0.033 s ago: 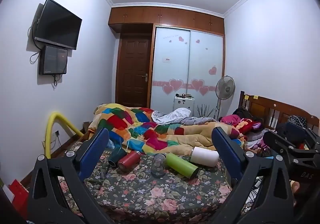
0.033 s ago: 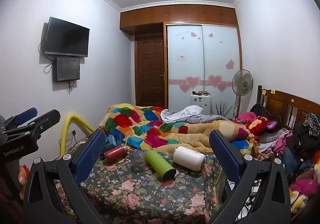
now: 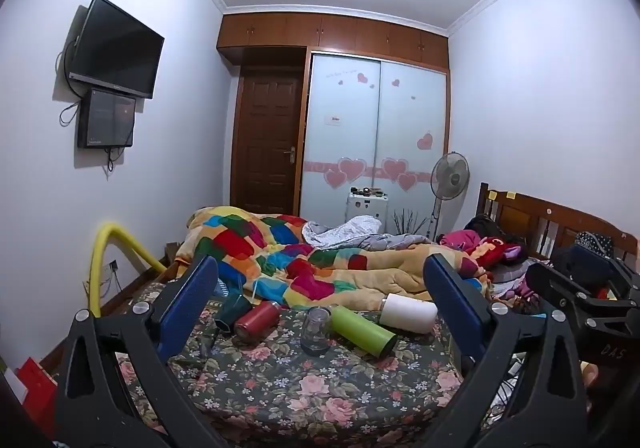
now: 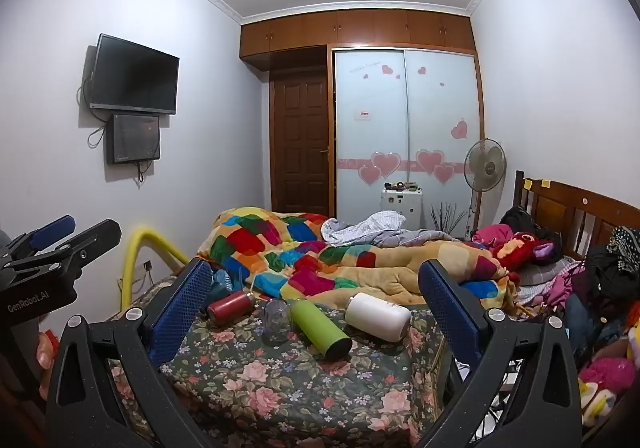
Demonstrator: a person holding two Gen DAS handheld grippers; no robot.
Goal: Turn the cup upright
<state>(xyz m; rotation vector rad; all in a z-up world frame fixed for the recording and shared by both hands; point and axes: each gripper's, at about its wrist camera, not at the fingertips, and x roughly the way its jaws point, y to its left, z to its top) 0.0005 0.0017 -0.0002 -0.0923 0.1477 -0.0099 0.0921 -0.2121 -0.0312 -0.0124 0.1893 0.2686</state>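
Observation:
Several cups lie on the floral bedspread (image 3: 304, 400): a dark green cup (image 3: 231, 313), a red bottle (image 3: 257, 321), a green bottle (image 3: 362, 330) and a white cup (image 3: 408, 313), all on their sides. A clear glass cup (image 3: 315, 330) stands among them, mouth down as far as I can tell. The same cups show in the right wrist view: red (image 4: 231, 306), clear (image 4: 276, 322), green (image 4: 320, 328), white (image 4: 378, 315). My left gripper (image 3: 324, 308) is open and empty, well short of the cups. My right gripper (image 4: 316, 306) is open and empty too.
A patchwork quilt (image 3: 280, 252) is heaped behind the cups. Clothes and toys (image 4: 592, 288) pile up at the right by the wooden headboard (image 4: 580, 212). A yellow tube (image 3: 108, 248) arches at the left wall. The left gripper's body (image 4: 44, 264) shows at the left.

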